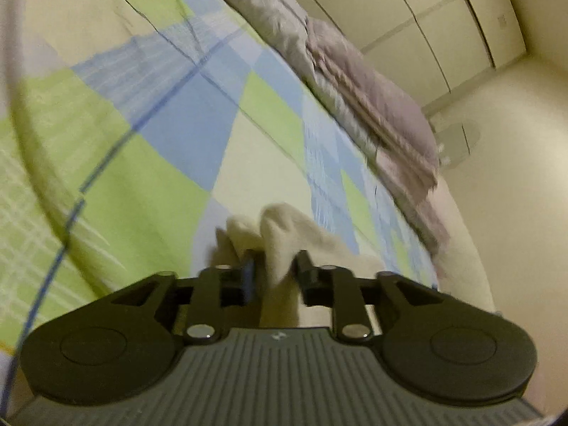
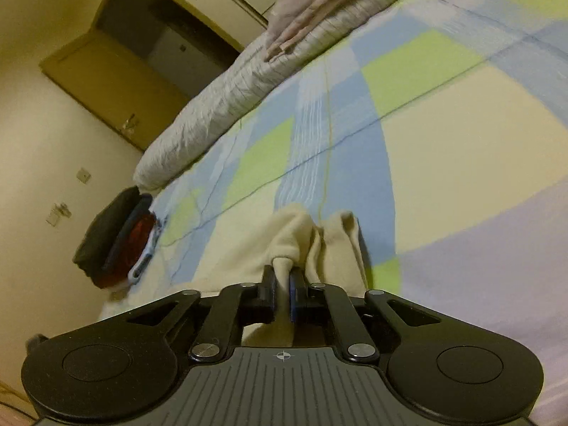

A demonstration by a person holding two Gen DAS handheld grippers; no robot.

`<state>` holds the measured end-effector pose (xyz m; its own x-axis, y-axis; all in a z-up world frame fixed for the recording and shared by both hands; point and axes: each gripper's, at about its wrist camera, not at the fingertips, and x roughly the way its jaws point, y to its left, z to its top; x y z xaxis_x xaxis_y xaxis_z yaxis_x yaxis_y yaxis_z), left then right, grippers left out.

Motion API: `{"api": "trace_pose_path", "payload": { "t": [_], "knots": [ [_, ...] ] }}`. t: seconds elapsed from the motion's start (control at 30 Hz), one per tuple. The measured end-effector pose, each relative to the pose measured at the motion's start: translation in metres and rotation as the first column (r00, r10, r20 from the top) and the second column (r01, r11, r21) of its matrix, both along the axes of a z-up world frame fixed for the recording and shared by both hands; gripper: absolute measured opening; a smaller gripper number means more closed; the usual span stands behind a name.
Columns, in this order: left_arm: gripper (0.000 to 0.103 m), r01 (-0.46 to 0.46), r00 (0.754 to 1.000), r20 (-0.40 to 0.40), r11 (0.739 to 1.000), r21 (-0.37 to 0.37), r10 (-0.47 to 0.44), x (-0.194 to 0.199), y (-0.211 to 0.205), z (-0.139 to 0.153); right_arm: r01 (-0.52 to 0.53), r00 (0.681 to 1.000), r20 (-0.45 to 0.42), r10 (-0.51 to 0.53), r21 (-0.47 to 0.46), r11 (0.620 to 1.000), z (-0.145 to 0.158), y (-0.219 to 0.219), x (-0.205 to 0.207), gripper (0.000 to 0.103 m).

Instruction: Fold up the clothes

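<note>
A cream-coloured garment (image 1: 284,234) lies bunched on the checked bedsheet (image 1: 142,124). In the left wrist view my left gripper (image 1: 275,266) holds a fold of this cloth between its two fingers, which stand partly apart around it. In the right wrist view my right gripper (image 2: 282,277) is shut tight on a pinched fold of the same cream garment (image 2: 284,241), which spreads over the sheet (image 2: 443,124) ahead and to the left of the fingers. The rest of the garment is hidden under both grippers.
A folded grey-lilac quilt (image 1: 355,81) lies along the far side of the bed, also in the right wrist view (image 2: 230,85). A dark bag with red inside (image 2: 117,241) sits at the bed's corner. Wardrobe doors (image 1: 426,17) and a doorway (image 2: 149,35) stand beyond.
</note>
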<state>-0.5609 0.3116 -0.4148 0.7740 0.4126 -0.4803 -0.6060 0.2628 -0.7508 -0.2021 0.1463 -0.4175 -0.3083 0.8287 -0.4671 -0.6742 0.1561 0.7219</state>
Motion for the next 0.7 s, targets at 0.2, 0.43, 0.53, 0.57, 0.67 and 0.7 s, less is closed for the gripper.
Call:
{"api": "trace_pose_path", "payload": {
  "t": [0.2,0.43,0.53,0.57,0.67,0.7],
  "knots": [
    [0.018,-0.049,0.996,-0.075,0.998,-0.044,0.046,0.008,0.022,0.000,-0.016,0.998,0.065,0.018,-0.026,1.000,0.011,0.005,0.004,0.018],
    [0.018,0.000,0.961,-0.267,0.966,0.259,0.072,0.034,-0.015,0.059,0.021,0.847,0.531,-0.030,0.024,0.999,0.061,-0.013,-0.026,0.032],
    [0.009,0.125,0.950,-0.312,0.931,0.344,-0.013,0.059,-0.034,0.077,-0.142,0.804,0.588,0.094,0.036,0.989,0.064,-0.007,-0.055,0.032],
    [0.009,0.183,0.939,-0.340,0.921,0.345,-0.060,0.073,-0.038,0.076,-0.168,0.782,0.611,0.120,0.021,0.986,0.059,0.000,-0.063,0.032],
    [0.010,0.255,0.876,-0.475,0.913,0.318,-0.079,0.106,-0.034,0.048,-0.181,0.719,0.674,0.169,-0.053,0.982,0.033,0.023,-0.077,0.032],
    [0.010,0.268,0.854,-0.514,0.915,0.303,-0.079,0.115,-0.031,0.036,-0.169,0.699,0.692,0.182,-0.087,0.982,0.021,0.030,-0.078,0.032]
  ]
}}
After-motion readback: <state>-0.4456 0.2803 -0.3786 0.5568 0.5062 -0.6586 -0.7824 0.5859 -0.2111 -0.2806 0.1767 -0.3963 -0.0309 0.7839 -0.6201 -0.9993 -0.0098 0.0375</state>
